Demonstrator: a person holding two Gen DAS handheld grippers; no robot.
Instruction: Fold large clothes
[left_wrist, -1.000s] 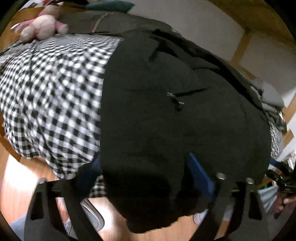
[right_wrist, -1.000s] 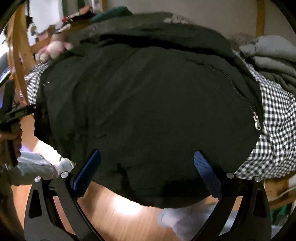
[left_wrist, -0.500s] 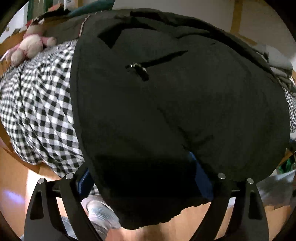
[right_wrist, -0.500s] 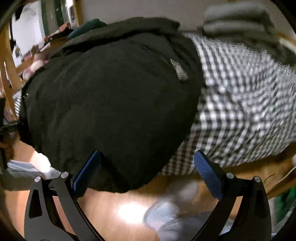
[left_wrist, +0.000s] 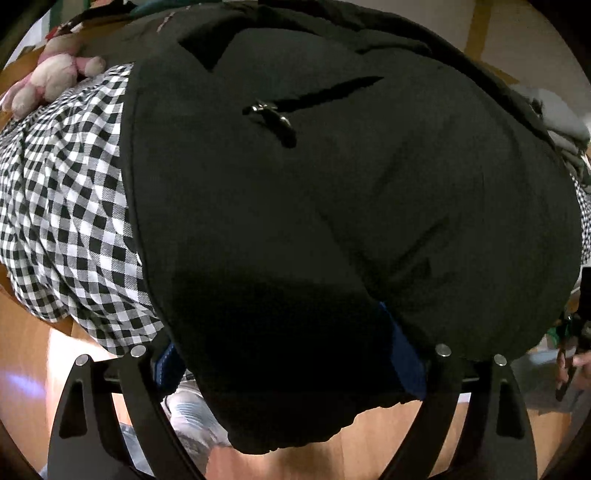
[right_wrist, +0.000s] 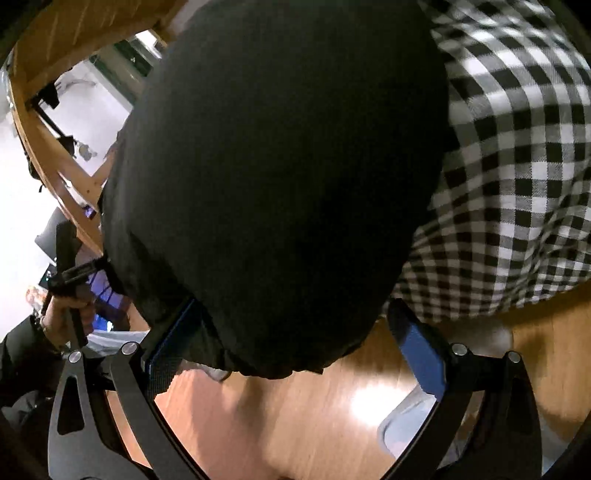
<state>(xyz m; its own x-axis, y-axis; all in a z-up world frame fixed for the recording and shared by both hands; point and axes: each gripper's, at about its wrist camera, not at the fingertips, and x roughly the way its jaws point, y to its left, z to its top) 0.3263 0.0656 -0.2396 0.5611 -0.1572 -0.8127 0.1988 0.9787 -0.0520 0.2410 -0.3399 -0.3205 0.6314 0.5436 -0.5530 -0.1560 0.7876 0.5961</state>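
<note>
Change: we are finding both tools lower at the black jacket (left_wrist: 332, 221) hem than a second ago | left tool (left_wrist: 288, 365) open, hem between jaws | right tool (right_wrist: 295, 354) open, ungripped | jacket lying on checkered bed (left_wrist: 66, 203), hem overhanging floor (right_wrist: 314, 424) | next: grasping looks due.

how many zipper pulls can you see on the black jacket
1. A metal zipper pull lies at the end of a slanted pocket opening on the upper middle of the black jacket, left wrist view. Others may be hidden in folds.
</note>
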